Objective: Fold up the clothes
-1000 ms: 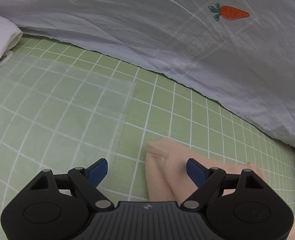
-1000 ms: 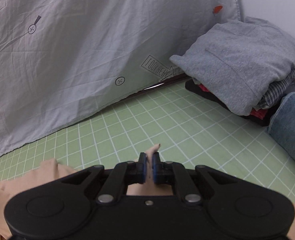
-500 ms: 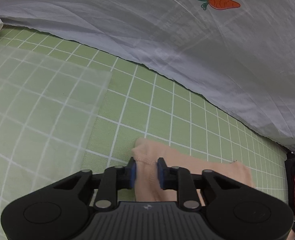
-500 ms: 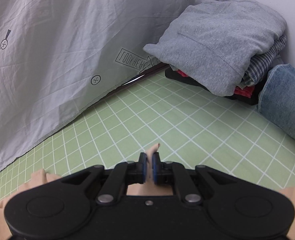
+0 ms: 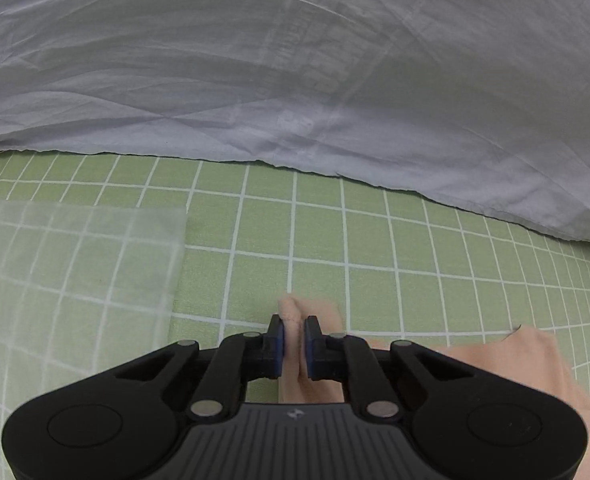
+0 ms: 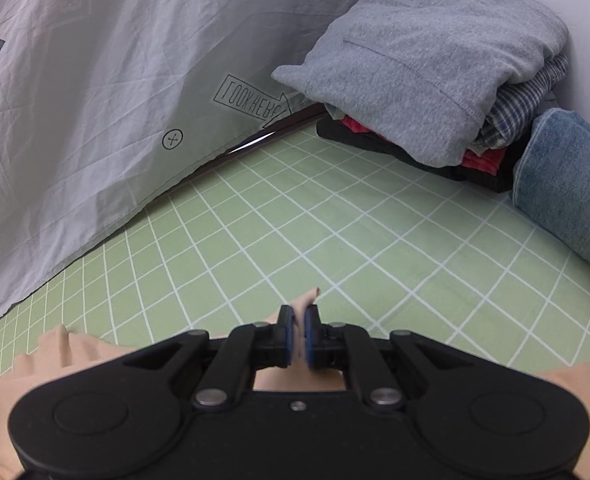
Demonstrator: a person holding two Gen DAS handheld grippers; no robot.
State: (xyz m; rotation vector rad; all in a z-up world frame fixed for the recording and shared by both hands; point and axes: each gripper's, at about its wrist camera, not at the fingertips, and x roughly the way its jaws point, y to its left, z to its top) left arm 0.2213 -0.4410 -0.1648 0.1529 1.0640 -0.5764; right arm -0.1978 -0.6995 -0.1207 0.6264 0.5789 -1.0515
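Observation:
A peach-coloured garment (image 5: 323, 314) lies on the green checked mat (image 5: 375, 248). In the left wrist view my left gripper (image 5: 293, 330) is shut on a bunched edge of it, and a fold pokes out past the blue pads. More of the cloth trails off to the lower right (image 5: 535, 364). In the right wrist view my right gripper (image 6: 299, 320) is shut on another edge of the peach garment (image 6: 75, 352), whose small corner sticks up between the pads. The gripper bodies hide the rest of the cloth.
A pale grey sheet (image 5: 295, 80) with carrot prints drapes along the far side of the mat. A translucent plastic sheet (image 5: 75, 272) lies flat at the left. A stack of folded clothes (image 6: 435, 60) topped with grey, and folded denim (image 6: 567, 184), stand at the far right.
My left gripper went from wide open around the garment's edge to shut on it, and has shifted sideways with the cloth. The right gripper stayed shut and sank a little.

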